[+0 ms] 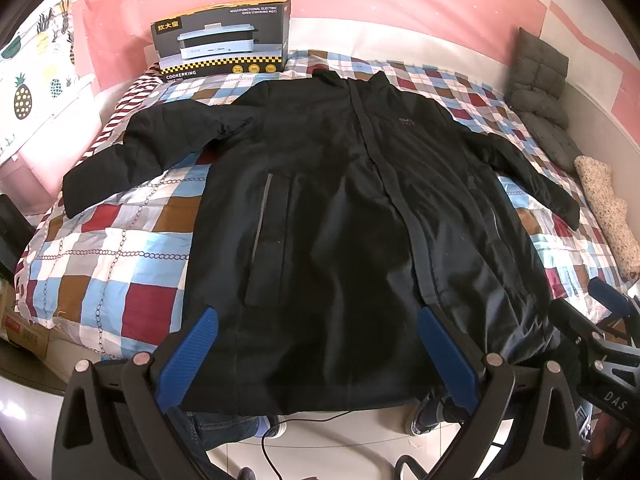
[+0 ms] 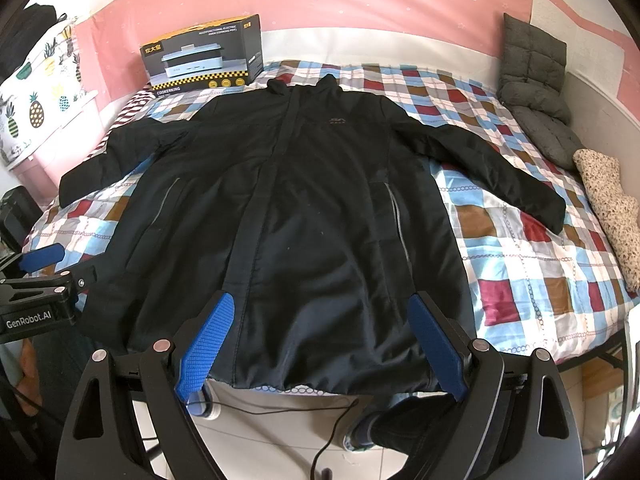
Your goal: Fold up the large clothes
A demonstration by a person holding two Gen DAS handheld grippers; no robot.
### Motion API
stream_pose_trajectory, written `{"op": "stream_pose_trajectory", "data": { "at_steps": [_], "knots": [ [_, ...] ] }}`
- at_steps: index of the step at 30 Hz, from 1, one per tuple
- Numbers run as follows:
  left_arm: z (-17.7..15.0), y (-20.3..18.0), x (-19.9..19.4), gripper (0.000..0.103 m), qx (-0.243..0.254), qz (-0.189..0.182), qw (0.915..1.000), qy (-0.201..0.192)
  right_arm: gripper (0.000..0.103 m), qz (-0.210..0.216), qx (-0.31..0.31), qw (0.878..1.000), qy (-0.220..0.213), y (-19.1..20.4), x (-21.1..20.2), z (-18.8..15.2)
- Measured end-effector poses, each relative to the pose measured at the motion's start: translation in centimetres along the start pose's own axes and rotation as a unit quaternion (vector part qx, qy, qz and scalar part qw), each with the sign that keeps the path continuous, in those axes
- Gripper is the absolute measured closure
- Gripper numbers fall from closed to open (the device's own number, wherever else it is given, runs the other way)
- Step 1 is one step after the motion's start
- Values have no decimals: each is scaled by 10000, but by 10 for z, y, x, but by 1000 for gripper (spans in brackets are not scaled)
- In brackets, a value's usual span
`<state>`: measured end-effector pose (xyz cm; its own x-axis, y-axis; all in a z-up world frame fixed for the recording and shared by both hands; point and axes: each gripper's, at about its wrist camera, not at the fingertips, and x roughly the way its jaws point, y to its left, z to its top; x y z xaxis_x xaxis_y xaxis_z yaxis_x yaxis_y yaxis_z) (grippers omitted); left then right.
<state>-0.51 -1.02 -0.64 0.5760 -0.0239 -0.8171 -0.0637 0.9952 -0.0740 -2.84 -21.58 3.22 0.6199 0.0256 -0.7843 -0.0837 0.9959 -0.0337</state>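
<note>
A long black padded jacket (image 1: 340,208) lies front up and zipped on a checked quilt (image 1: 116,248), collar toward the wall, both sleeves spread outward, hem hanging over the near bed edge. It also shows in the right wrist view (image 2: 312,220). My left gripper (image 1: 316,320) is open with blue pads, hovering above the hem. My right gripper (image 2: 320,312) is open too, above the hem's right half. The right gripper also shows at the right edge of the left view (image 1: 600,320); the left gripper shows at the left edge of the right view (image 2: 44,276).
A cooker box (image 1: 222,40) stands at the head of the bed against the pink wall. A grey folded cushion (image 1: 540,92) and a speckled roll (image 1: 608,208) lie along the bed's right side. A black cable (image 2: 336,420) and the person's feet are on the tiled floor below.
</note>
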Motion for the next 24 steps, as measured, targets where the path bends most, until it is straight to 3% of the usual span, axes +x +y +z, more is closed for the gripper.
{"op": "stream_pose_trajectory", "data": {
  "at_steps": [24],
  "knots": [
    [0,0,0,1,-4,-1,10000,7,14,5,-3,10000,1,-2,-1,0]
  ]
}}
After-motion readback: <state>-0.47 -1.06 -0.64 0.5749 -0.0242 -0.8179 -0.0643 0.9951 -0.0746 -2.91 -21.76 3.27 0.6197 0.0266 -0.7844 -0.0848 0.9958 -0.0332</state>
